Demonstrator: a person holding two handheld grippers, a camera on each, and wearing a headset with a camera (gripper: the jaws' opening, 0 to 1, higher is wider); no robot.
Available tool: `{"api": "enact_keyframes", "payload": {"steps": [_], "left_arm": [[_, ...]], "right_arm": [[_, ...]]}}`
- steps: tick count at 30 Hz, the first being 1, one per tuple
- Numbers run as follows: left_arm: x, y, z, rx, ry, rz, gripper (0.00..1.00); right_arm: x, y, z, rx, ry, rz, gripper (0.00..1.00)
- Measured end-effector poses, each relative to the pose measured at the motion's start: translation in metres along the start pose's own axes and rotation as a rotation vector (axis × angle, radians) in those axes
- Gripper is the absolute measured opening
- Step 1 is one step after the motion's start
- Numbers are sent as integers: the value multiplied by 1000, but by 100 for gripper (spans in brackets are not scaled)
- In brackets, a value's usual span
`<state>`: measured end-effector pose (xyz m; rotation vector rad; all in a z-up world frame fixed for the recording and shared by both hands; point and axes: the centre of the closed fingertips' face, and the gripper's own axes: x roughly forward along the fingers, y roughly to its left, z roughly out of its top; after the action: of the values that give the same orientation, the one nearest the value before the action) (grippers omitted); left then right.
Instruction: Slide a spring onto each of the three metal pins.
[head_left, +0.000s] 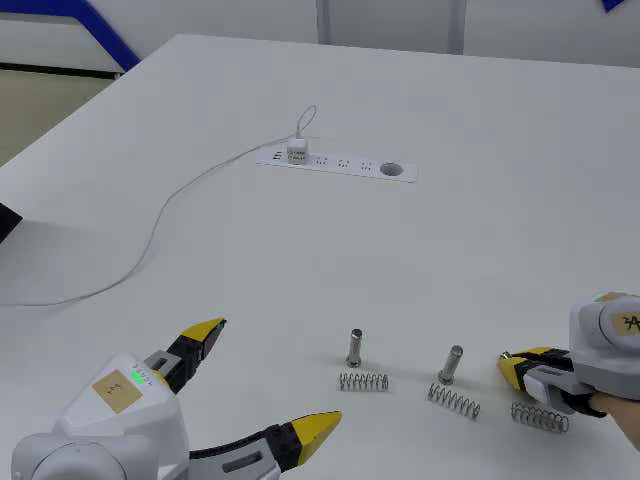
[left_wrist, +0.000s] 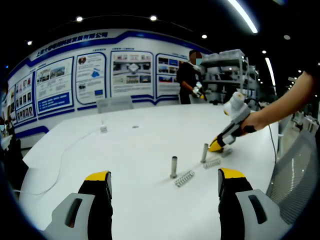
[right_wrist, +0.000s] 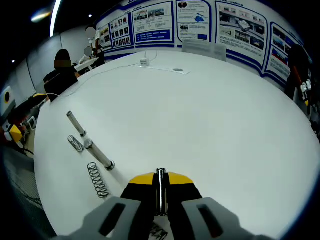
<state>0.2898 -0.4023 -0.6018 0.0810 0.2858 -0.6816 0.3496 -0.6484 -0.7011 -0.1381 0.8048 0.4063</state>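
Two metal pins (head_left: 354, 347) (head_left: 451, 363) stand upright on the white table (head_left: 450, 240), each with a spring (head_left: 362, 381) (head_left: 454, 401) lying just in front of it. A third spring (head_left: 540, 417) lies below my right gripper (head_left: 518, 370). That gripper is shut on a third metal pin (right_wrist: 160, 186), whose thin shaft shows between the yellow tips of the right gripper (right_wrist: 160, 178). My left gripper (head_left: 260, 378) is at the bottom left, jaws spread wide and holding nothing. The left gripper (left_wrist: 164, 176) looks at both pins (left_wrist: 174, 167) (left_wrist: 204, 152) and the right gripper (left_wrist: 220, 144).
A white power strip (head_left: 335, 163) with a plugged-in charger and a cable (head_left: 150, 235) trailing to the left lies at mid-table. A person (left_wrist: 189, 80) stands beyond the far edge, and another person (right_wrist: 62, 72) sits off to one side.
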Motion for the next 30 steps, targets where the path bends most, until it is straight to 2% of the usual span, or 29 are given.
{"api": "enact_keyframes", "payload": {"steps": [5, 8, 17, 30], "left_arm": [[0, -2, 0, 9, 4, -7, 89], [1, -4, -1, 14, 7, -14, 89], [1, -4, -2, 19, 11, -14, 89], [1, -8, -2, 27, 15, -28, 89]], "right_arm": [[0, -2, 0, 57, 0, 0, 8], [0, -1, -1, 66, 1, -5, 8], [-5, 4, 9, 24, -45, -13, 8], [-17, 2, 15, 21, -84, -24, 8]]}}
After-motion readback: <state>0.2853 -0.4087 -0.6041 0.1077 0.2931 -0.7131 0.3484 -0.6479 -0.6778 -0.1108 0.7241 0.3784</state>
